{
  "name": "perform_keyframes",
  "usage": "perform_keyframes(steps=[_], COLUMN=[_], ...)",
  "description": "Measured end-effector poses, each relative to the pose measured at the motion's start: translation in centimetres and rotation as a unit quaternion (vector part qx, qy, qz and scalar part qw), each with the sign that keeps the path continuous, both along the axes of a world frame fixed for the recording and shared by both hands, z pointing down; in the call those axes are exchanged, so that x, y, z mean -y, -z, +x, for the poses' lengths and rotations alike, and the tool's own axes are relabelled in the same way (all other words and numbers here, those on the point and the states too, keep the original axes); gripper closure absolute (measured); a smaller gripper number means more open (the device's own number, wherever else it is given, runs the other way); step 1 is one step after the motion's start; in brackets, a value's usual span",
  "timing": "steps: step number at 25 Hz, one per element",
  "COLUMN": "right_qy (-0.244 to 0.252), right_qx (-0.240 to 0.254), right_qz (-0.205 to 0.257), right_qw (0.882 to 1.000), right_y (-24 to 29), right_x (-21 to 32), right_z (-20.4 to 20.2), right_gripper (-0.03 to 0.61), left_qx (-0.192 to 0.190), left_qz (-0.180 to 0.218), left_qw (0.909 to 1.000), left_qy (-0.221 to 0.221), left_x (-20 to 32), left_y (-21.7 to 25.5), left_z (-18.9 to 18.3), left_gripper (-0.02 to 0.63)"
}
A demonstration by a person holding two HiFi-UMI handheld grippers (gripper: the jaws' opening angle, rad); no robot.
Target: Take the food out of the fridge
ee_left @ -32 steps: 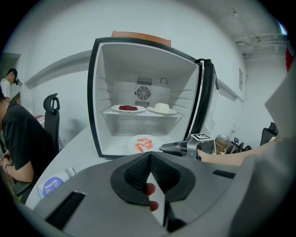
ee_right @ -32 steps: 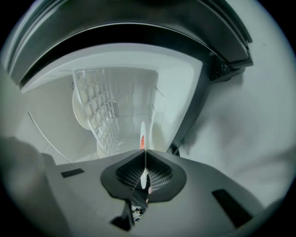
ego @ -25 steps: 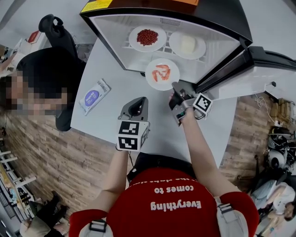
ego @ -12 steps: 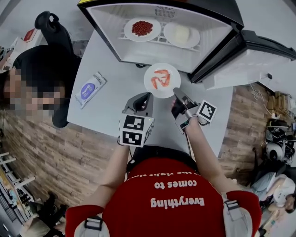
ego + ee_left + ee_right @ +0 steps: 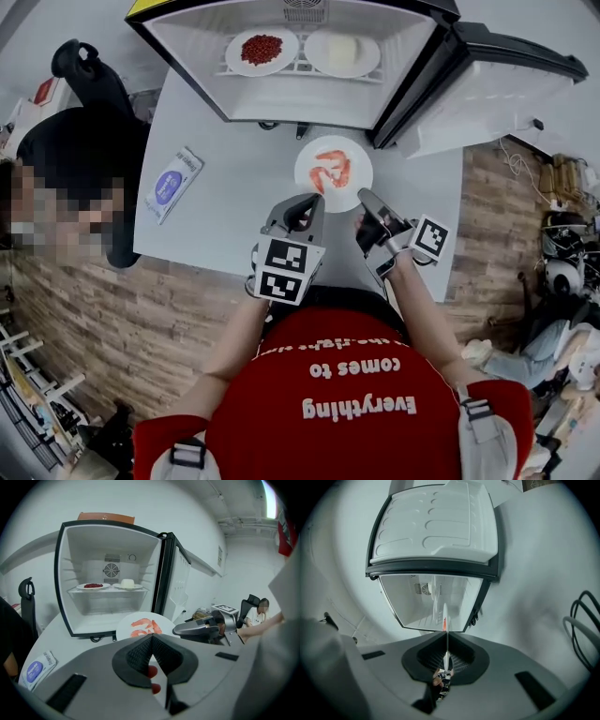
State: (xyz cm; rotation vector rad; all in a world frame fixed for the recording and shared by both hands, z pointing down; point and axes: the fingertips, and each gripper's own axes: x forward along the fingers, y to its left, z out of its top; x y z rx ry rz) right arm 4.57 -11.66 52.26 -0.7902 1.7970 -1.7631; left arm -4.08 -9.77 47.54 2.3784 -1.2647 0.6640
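Since before, we pulled the plate (image 5: 334,172) from the fridge (image 5: 187,56) out over the table (image 5: 234,187), its rim pinched in our closed right gripper (image 5: 366,199). Our left gripper (image 5: 307,204) was shut and empty. Gripped by one edge, the plate could tip.

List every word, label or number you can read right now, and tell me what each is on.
"Everything": red shirt, printed upside down in the head view.
"comes to": same shirt, next line; a third line is creased and unreadable.
Blue-and-white packet: print too small to read.
Yellow label on the fridge: too blurred to read.
Marker cubes: black-and-white square patterns, no words.
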Motion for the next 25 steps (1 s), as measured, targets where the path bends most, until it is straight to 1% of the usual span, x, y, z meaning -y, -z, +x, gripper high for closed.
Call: perform_keyframes(steps=[7,15,19,25], right_qy=[-0.044,-0.099,-0.126,-0.154], right_qx=[0.000,-0.002,-0.020,-0.066], right_qz=[-0.025,-0.036,-0.064,-0.113], right_qw=[0.999,0.994,0.990,0.979], right_y=[-1.3,-2.5,-5.0,-9.8], right_x=[-3.6,-6.1,-7.4,-8.7], right_z=[4.1,8.3,10.6,13.8], right_gripper=[0.558,0.558,0.558,0.558], left_qx=[0.004,0.012,0.016,0.022], left_qz=[-0.014,-0.022,-0.037,-0.051], left_qw=[0.9977,0.9908,0.9876,0.9849], left_qy=[-0.066,-0.133,-0.151,-0.164], left_x=[-2.0,-2.9,-3.4,-3.5], left_y=[-1.3,-2.7,-3.8,-4.8], left_z=[3.8,7.9,9.0,10.0], left_gripper=[0.609,0.609,0.609,0.609])
